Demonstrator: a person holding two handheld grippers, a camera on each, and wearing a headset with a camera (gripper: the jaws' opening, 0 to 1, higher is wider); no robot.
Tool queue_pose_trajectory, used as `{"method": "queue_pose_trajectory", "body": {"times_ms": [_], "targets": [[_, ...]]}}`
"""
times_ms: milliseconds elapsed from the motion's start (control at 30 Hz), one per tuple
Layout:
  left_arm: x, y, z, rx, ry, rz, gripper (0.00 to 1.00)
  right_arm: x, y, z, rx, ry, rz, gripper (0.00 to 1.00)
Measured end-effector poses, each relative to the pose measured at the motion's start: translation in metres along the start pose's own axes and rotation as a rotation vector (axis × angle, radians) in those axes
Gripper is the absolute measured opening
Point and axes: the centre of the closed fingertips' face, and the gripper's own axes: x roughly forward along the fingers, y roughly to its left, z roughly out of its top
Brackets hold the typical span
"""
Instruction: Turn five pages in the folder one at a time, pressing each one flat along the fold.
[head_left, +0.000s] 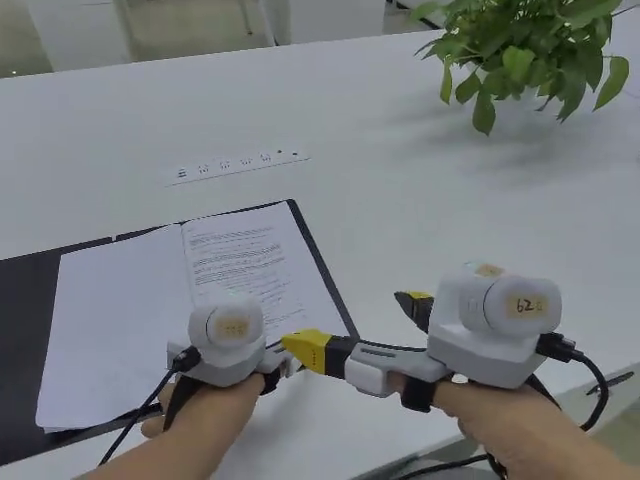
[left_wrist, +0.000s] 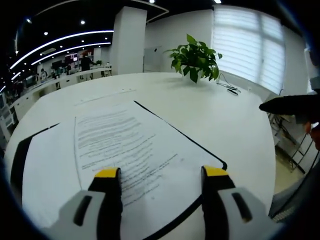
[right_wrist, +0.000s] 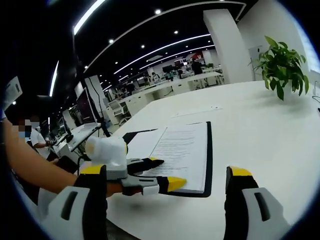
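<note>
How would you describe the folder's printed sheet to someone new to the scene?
On the white table, the black folder lies open near the front edge. Its right-hand sheet carries lines of printed text; the left-hand sheet beside it looks blank.

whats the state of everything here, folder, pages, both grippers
folder, open, flat on the table
printed page, lying flat on the folder's right side
blank page, lying flat on the left side
left gripper, open, empty, above the printed page's near edge
right gripper, open, empty, by the folder's near right corner
</note>
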Motion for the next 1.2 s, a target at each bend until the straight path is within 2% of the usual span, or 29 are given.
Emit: {"method": "queue_pose_trajectory", "body": {"times_ms": [33,67,133,433,533,667,700,833,1200], "targets": [[0.0,0.001,-0.002,0.053,0.003,0.012,0.62,0.0,0.0,0.0,0.005,0.0,-0.001,0.98],[0.0,-0.001,-0.004,0.068,0.001,0.011,0.61,0.0,-0.001,0.0,0.008,-0.001,-0.004,0.98],[-0.001,-0.001,-0.004,0.046,-0.011,0.012,0.61,-0.001,-0.003,0.0,0.016,-0.003,-0.007,0.98],[0.0,0.0,-0.004,0.059,-0.044,0.004,0.59,0.002,-0.008,-0.001,0.026,0.006,-0.015,0.98],[0.0,0.005,-0.002,0.053,-0.048,0.01,0.51,0.004,-0.007,-0.003,0.026,0.018,-0.007,0.98],[0.0,0.003,-0.002,0.067,-0.049,0.001,0.49,0.006,-0.006,-0.004,0.027,0.024,-0.001,0.98],[0.0,0.0,0.0,0.078,-0.06,-0.019,0.47,0.008,-0.005,-0.004,0.029,0.027,0.001,0.97],[-0.002,0.004,0.0,0.068,-0.055,-0.002,0.39,0.01,-0.004,-0.004,0.024,0.036,0.004,0.97],[-0.001,0.011,0.0,0.085,-0.033,0.009,0.27,0.018,-0.001,-0.011,0.05,0.063,0.006,0.96]]}}
